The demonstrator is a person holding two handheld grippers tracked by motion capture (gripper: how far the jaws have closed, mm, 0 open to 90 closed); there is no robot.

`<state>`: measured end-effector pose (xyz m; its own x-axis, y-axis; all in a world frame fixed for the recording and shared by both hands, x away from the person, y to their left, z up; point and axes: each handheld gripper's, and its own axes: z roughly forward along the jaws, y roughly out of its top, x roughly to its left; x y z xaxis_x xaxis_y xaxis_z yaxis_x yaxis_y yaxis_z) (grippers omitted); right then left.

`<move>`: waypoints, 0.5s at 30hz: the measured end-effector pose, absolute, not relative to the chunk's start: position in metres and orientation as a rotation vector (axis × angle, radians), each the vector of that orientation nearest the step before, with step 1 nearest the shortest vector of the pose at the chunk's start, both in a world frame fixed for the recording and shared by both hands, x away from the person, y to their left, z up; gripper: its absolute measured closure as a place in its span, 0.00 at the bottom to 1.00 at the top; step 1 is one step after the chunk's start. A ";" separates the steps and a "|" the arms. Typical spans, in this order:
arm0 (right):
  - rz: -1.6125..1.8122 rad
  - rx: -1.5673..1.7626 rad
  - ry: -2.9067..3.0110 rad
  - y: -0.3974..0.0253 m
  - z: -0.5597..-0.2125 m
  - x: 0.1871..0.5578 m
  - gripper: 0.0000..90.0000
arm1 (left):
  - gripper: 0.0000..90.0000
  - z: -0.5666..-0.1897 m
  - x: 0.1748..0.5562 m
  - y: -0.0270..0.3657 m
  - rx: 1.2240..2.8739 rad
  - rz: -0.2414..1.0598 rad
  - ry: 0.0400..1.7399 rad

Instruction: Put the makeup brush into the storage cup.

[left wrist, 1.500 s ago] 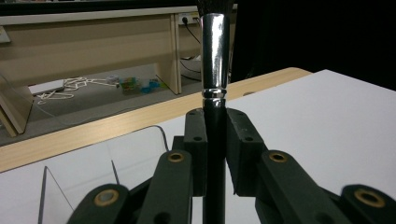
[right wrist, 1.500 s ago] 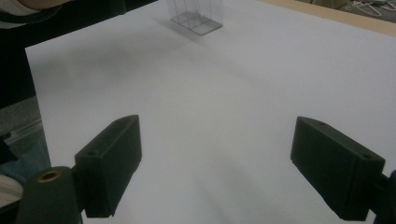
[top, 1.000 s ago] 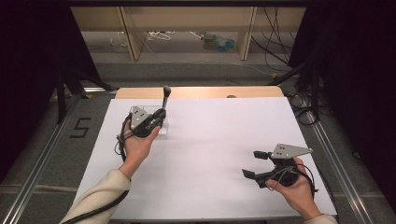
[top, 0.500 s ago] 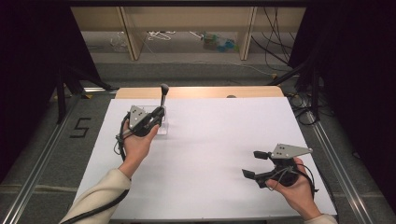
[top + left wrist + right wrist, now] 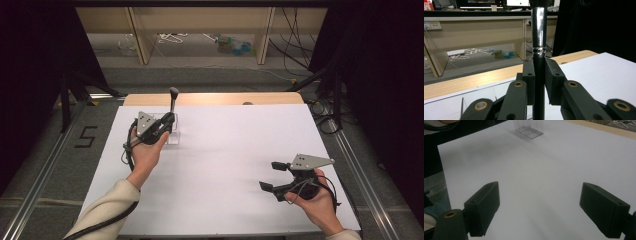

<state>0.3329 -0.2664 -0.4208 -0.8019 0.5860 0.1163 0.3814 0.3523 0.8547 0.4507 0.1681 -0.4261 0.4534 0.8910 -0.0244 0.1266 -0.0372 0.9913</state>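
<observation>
My left gripper is shut on a brush with a black handle, a silver ferrule and dark bristles. It holds the brush upright at the back left of the white table. In the left gripper view the jaws pinch the black handle just below the ferrule of the brush. A clear plastic holder stands on the table right under and beside the gripper. It also shows far off as the clear holder in the right gripper view. My right gripper rests open at the front right, with nothing between its jaws.
The white table top has a wooden strip along its back edge. Beyond it stand wooden shelf legs and loose cables on the floor. Metal rails run along both sides of the table.
My left gripper has shifted slightly left with the brush, which now stands more upright. The right gripper has not moved.
</observation>
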 end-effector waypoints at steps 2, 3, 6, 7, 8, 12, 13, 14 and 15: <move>1.429 0.872 2.402 -0.267 -0.421 0.333 0.19 | 0.88 -0.426 0.451 0.168 1.487 0.787 0.946; 1.430 0.875 2.403 -0.267 -0.421 0.333 0.19 | 0.88 -0.426 0.451 0.168 1.488 0.791 0.940; 1.431 0.873 2.404 -0.266 -0.421 0.333 0.19 | 0.88 -0.425 0.452 0.168 1.482 0.789 0.932; 1.431 0.872 2.403 -0.266 -0.421 0.333 0.19 | 0.88 -0.425 0.452 0.168 1.480 0.789 0.930; 1.431 0.873 2.402 -0.266 -0.421 0.333 0.19 | 0.88 -0.425 0.452 0.168 1.480 0.790 0.929; 1.429 0.872 2.402 -0.266 -0.421 0.333 0.19 | 0.88 -0.424 0.453 0.167 1.472 0.790 0.932; 1.429 0.873 2.403 -0.266 -0.421 0.333 0.19 | 0.88 -0.424 0.453 0.168 1.470 0.790 0.933; 1.429 0.873 2.402 -0.266 -0.421 0.333 0.19 | 0.88 -0.424 0.453 0.168 1.468 0.790 0.931; 1.431 0.874 2.404 -0.266 -0.421 0.333 0.19 | 0.88 -0.423 0.454 0.168 1.468 0.790 0.931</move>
<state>0.3329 -0.2664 -0.4208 -0.8019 0.5859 0.1165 0.3818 0.3526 0.8544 0.4537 0.1682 -0.4234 0.4553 0.8896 -0.0359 0.1091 -0.0157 0.9939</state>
